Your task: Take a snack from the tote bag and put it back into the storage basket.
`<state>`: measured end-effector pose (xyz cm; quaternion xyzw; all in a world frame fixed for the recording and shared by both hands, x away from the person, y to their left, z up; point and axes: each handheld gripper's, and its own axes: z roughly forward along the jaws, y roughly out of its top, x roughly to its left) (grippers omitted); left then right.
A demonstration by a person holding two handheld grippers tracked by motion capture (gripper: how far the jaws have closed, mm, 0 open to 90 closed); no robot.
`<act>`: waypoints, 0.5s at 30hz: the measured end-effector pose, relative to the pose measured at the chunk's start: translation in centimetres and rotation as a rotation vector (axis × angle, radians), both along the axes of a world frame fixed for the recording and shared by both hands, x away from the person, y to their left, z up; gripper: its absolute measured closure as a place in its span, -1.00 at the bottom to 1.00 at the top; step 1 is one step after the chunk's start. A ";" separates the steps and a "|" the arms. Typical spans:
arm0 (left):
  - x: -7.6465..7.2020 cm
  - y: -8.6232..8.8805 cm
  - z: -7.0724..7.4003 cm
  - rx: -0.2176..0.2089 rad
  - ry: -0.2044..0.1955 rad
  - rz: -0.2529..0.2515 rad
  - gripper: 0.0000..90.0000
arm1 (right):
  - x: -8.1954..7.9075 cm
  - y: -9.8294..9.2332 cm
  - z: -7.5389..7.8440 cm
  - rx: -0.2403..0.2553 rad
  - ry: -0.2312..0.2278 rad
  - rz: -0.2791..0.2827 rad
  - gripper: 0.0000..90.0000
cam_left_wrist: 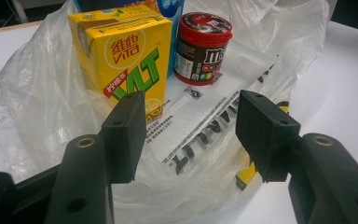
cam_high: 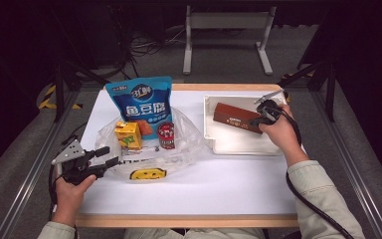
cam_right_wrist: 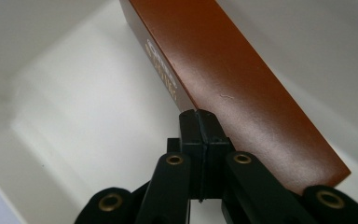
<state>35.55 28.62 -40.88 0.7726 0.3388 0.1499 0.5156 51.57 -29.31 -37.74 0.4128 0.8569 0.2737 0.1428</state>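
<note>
High view: a white surface (cam_high: 189, 184) carries a clear plastic bag (cam_high: 189, 144) at left and a white tray (cam_high: 238, 144) at right; on the spread bag stand a yellow drink carton (cam_high: 128, 135), a small red-lidded jar (cam_high: 166, 135) just beside it, and a tall blue snack pouch (cam_high: 142, 102) behind both. The left gripper (cam_high: 107, 157) lies at the bag's near left edge, fingers (cam_high: 102, 151) pointing toward the carton. Left gripper view: the left gripper (cam_left_wrist: 191, 130) has its fingers (cam_left_wrist: 127, 133) apart, with nothing between them; the carton (cam_left_wrist: 121, 56) and jar (cam_left_wrist: 202, 48) stand beyond, on the bag (cam_left_wrist: 37, 107). A long brown box (cam_high: 238, 117) lies inside the tray, slanting across its far part; the right gripper (cam_high: 259, 119) meets the box's right end. Right gripper view: the right gripper (cam_right_wrist: 199, 135) has its fingers (cam_right_wrist: 190, 140) pressed together, empty, tips touching the box (cam_right_wrist: 223, 79) at its lower edge; the tray (cam_right_wrist: 74, 102) floor lies below.
</note>
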 end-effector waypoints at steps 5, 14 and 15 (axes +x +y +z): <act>0.0 0.0 0.0 -0.001 -0.002 0.001 -0.03 | 0.3 0.0 0.2 0.004 -0.007 -0.036 1.00; 0.0 0.1 0.0 0.001 -0.001 0.002 -0.03 | 1.1 -0.5 0.1 0.025 -0.027 -0.108 1.00; 0.0 0.1 0.0 0.002 -0.004 0.001 -0.03 | 1.1 -0.5 0.1 0.023 -0.028 -0.110 1.00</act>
